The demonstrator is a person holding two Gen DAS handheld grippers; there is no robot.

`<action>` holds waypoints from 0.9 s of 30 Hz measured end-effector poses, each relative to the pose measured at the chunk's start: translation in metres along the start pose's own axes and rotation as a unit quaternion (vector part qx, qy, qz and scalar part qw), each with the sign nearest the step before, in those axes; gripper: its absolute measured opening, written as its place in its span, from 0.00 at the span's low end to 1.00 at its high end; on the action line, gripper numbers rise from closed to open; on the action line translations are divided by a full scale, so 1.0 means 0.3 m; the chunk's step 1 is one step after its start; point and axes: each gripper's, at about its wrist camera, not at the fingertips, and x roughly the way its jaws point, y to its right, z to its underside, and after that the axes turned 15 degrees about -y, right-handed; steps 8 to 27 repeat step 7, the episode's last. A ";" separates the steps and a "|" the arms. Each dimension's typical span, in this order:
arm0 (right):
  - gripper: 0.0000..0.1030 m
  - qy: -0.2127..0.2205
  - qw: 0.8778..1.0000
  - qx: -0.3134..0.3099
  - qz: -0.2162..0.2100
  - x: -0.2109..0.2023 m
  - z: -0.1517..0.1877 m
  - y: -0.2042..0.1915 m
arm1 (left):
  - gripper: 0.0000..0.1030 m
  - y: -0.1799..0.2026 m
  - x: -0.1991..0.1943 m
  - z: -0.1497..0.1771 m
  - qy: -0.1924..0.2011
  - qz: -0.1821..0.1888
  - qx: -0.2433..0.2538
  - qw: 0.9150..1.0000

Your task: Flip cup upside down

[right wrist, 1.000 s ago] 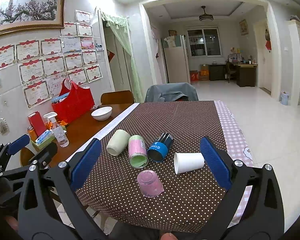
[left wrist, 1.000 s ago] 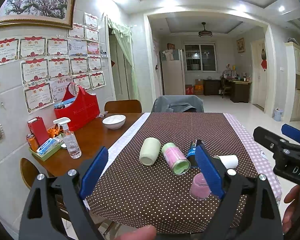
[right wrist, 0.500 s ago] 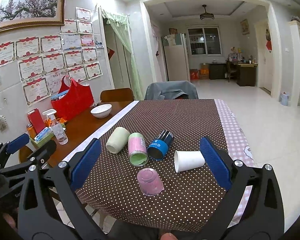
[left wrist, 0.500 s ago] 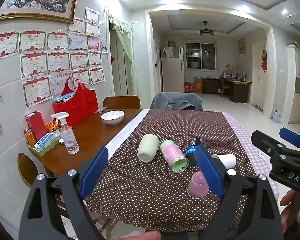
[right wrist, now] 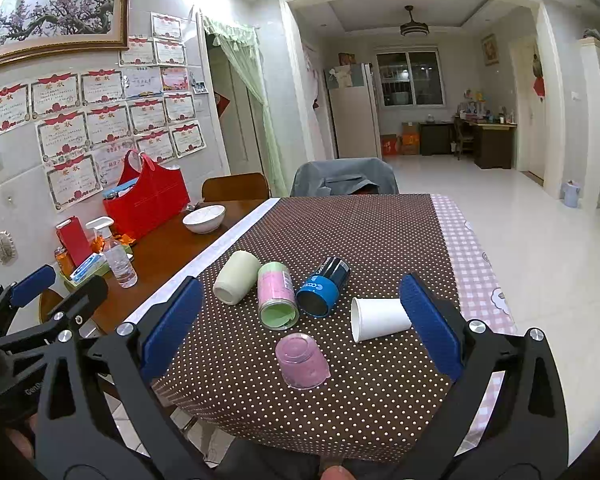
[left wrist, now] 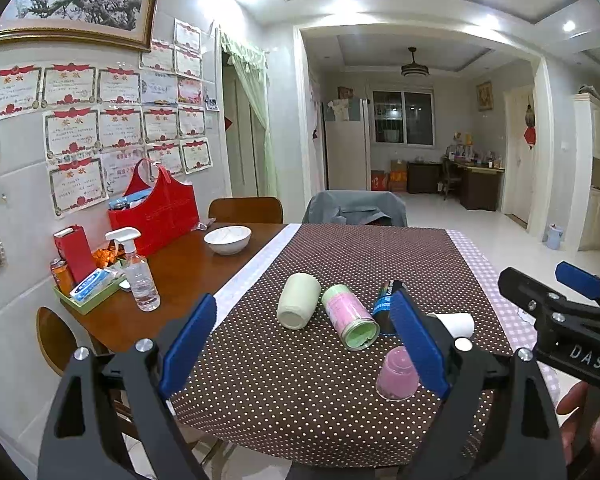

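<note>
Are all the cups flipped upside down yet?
Only one: the pink cup already stands upside down. Nothing is in hand; the left gripper and right gripper are open and empty. The pale green cup, pink-and-green cup, blue cup and white paper cup lie sideways.

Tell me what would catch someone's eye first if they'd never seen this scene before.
Probably the cluster of cups on the brown polka-dot tablecloth: a pale green cup, a pink and green cup, a blue cup and a white paper cup all lie on their sides, while a pink cup stands upside down nearest the camera. Next, the open blue-padded right gripper framing them, and the red bag by the certificate-covered wall.
</note>
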 end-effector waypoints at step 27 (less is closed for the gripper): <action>0.94 -0.001 1.000 0.000 0.000 0.000 0.001 -0.002 | 0.85 -0.016 0.008 -0.004 -0.008 -0.005 -0.014 1.000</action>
